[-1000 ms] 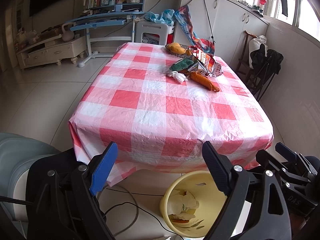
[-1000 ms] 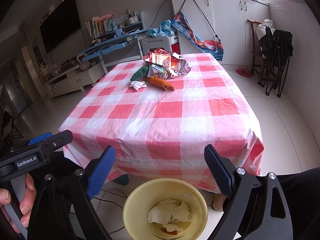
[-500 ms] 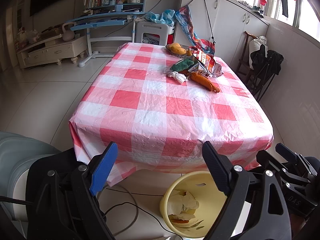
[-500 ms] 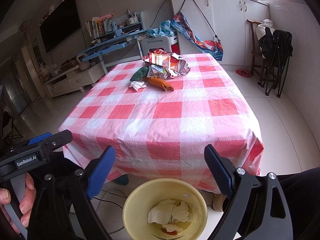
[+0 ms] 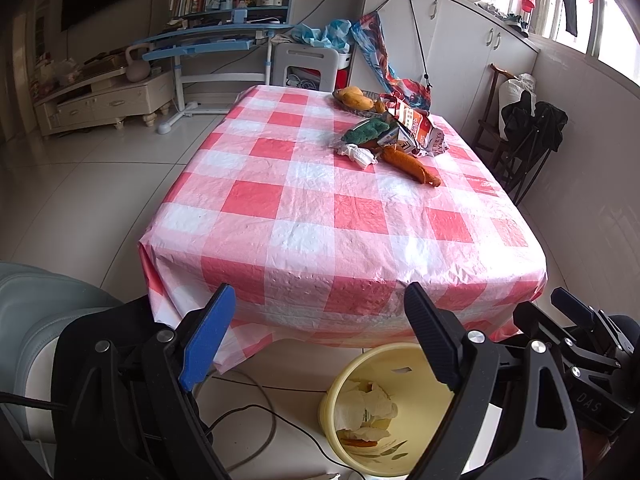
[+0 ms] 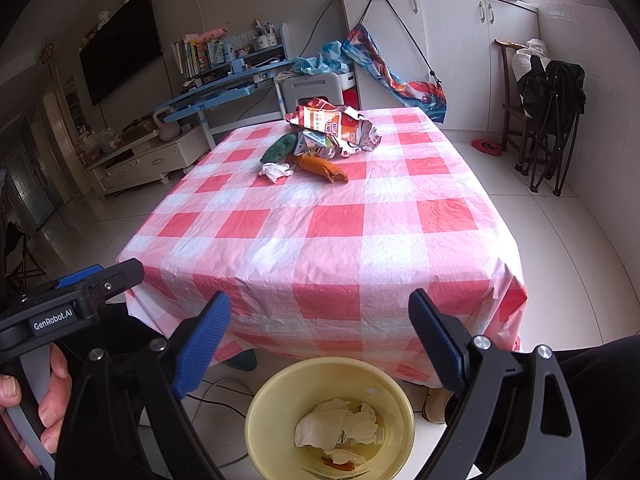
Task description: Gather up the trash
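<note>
left gripper (image 5: pixel 320 344): jaws wide apart, nothing between them; held off the near edge of the table, above the floor.
right gripper (image 6: pixel 324 344): jaws wide apart, nothing held; hangs over the bin.
bin (image 6: pixel 280 384): yellow, on the floor by the table's near edge. Directly below and between the right jaws; in the left view it sits low, under the right-hand finger (image 5: pixel 432 340).
bin contents: crumpled white paper (image 6: pixel 340 424) plus an orange scrap at the bottom.
table (image 5: pixel 304 216): red-and-white checked cloth, ahead of both jaw pairs; near half bare.
trash pile: far end of the table, well beyond both jaws, right of centre in the left view.
snack bag (image 6: pixel 336 124): crumpled, red/white, at the back of the pile.
tissue (image 6: pixel 275 171): white wad, nearest the jaws on the pile's left side.
orange item (image 6: pixel 324 168): long, lies just right of the tissue.
green item (image 6: pixel 280 148): behind the tissue, touching the bag area.
fruit plate (image 5: pixel 354 98): beyond the pile, left view only.
cable (image 5: pixel 256 412): on the floor below the left jaws.
</note>
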Demonstrator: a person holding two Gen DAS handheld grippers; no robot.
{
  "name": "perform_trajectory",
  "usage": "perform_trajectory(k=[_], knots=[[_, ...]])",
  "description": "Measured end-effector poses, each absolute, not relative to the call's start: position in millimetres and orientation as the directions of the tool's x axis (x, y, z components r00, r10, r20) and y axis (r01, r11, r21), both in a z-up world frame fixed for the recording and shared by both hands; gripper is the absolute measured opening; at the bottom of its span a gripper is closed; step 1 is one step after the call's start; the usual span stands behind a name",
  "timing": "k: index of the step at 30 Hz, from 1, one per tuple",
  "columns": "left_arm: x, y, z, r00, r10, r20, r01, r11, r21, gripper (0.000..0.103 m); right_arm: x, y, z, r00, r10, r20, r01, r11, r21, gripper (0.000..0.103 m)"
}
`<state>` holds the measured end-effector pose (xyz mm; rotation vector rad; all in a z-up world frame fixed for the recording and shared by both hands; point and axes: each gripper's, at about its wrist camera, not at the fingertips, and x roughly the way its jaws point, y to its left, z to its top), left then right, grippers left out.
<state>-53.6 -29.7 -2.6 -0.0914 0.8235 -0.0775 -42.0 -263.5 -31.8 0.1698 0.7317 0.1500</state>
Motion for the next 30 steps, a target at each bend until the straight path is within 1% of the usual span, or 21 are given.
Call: perform_trajectory(k=[5, 11, 20, 25, 26, 27, 30], knots=[[-44, -15, 0, 0.687, -0.101, -0.719, 0.020, 0.992, -0.121, 0.083, -37, -265, -26, 0.738, 0.219, -0.639, -0.093, 0.970, 0.225, 0.087], [-20, 8, 1, 0.695, -0.097, -0.712, -0.036, 0.985, -0.169, 0.083, -14, -263, -16, 0.740, 0.225, -0.634, -0.134, 0.973, 0.189, 0.087], [38, -6, -4, 0.684, -0.090, -0.724, -0.005, 0.992, -0.127, 0.083, 71, -251, -10, 0.722, 0.219, -0.656, -0.213, 0.973, 0.090, 0.087], [87, -21, -11, 0.664, -0.102, -0.741, -0.002, 0.990, -0.139, 0.083, 121, -241, -25, 0.687, 0.196, -0.700, -0.247, 0.969, 0.029, 0.087], [97, -25, -12, 0.662, -0.107, -0.741, 0.000, 0.990, -0.144, 0.083, 130, -241, -28, 0.677, 0.192, -0.711, -0.252, 0.968, 0.021, 0.085], [105, -29, -15, 0.661, -0.112, -0.742, 0.002, 0.989, -0.148, 0.083, 138, -241, -32, 0.667, 0.191, -0.721, -0.258, 0.966, 0.017, 0.079], [131, -41, -23, 0.652, -0.118, -0.749, -0.001, 0.988, -0.156, 0.083, 161, -242, -43, 0.631, 0.194, -0.751, -0.281, 0.960, 0.012, 0.070]])
